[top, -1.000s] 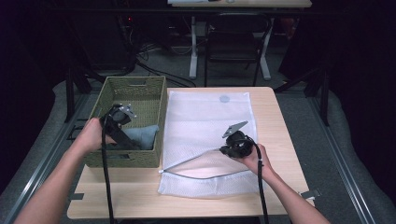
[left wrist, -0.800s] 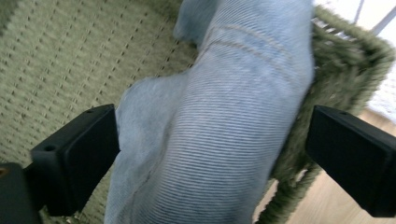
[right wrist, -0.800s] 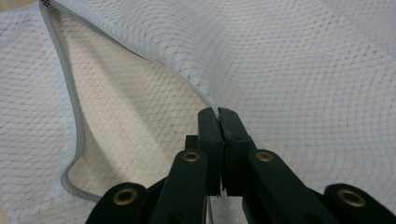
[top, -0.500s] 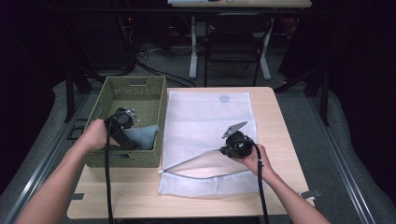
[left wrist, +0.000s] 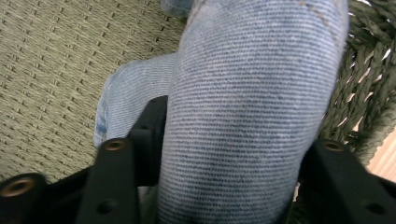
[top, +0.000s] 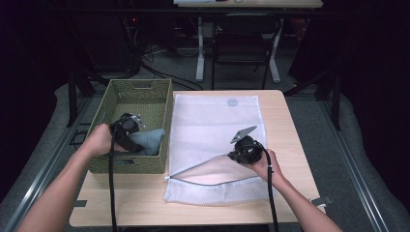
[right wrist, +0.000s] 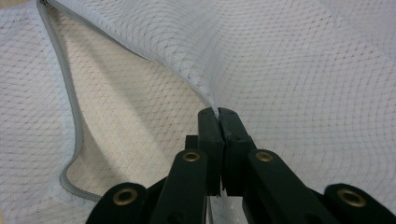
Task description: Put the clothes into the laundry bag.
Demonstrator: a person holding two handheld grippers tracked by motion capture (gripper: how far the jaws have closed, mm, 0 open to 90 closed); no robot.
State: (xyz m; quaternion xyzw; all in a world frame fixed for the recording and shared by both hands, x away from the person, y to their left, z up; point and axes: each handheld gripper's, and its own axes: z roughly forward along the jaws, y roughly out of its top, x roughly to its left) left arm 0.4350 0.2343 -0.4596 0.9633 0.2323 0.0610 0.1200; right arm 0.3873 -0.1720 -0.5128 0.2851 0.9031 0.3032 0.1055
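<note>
A folded blue denim garment (top: 151, 140) lies inside the green woven basket (top: 140, 85) at the table's left. My left gripper (top: 137, 140) reaches into the basket; its jaws have just been closing and now press both sides of the denim (left wrist: 252, 93), with the left gripper (left wrist: 233, 140) wrapped around a thick fold. A white mesh laundry bag (top: 212, 121) lies flat beside the basket, its zipper (right wrist: 70, 102) undone. My right gripper (top: 233, 155) is shut on the bag's upper mesh edge (right wrist: 303, 70), and the right gripper (right wrist: 218, 114) holds that opening lifted off the lower layer.
The basket's woven floor (left wrist: 56, 56) shows to the left of the denim. The wooden table (top: 290, 121) has bare strips right of the bag and along the front edge. A chair (top: 244, 43) and desk legs stand beyond the table's far side.
My left gripper has settled a little lower onto the denim and its jaws have drawn in around the fold. The right gripper and the bag's opening have stayed as they were.
</note>
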